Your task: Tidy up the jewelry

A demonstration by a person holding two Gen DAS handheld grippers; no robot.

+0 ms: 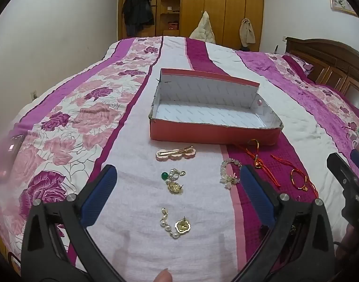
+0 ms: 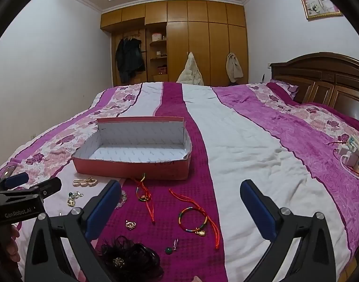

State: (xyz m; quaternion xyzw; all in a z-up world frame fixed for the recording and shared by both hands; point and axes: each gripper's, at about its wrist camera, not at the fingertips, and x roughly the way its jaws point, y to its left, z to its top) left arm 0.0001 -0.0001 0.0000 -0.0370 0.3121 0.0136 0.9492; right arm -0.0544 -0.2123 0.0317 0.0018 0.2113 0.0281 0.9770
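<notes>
An open red box point(image 1: 212, 134) with a white inside lies on the bed; it also shows in the right wrist view point(image 2: 132, 169). In front of it lie a gold hair clip point(image 1: 176, 153), a green-bead earring point(image 1: 173, 181), a pearl earring point(image 1: 176, 223), a bead bracelet point(image 1: 230, 172) and red cord bracelets point(image 1: 257, 157). My left gripper point(image 1: 178, 188) is open and empty above the earrings. My right gripper point(image 2: 180, 202) is open and empty above a woven bracelet point(image 2: 193, 221), a ring point(image 2: 130, 225), a green pendant point(image 2: 171, 248) and a black hair piece point(image 2: 130, 258).
The bed has a pink, white and magenta quilt point(image 2: 250, 141). A dark headboard point(image 2: 325, 77) stands at the right, a wooden wardrobe point(image 2: 191, 42) behind. Chargers and small boxes point(image 2: 351, 152) lie at the bed's right edge. A phone point(image 1: 12, 148) lies at the left.
</notes>
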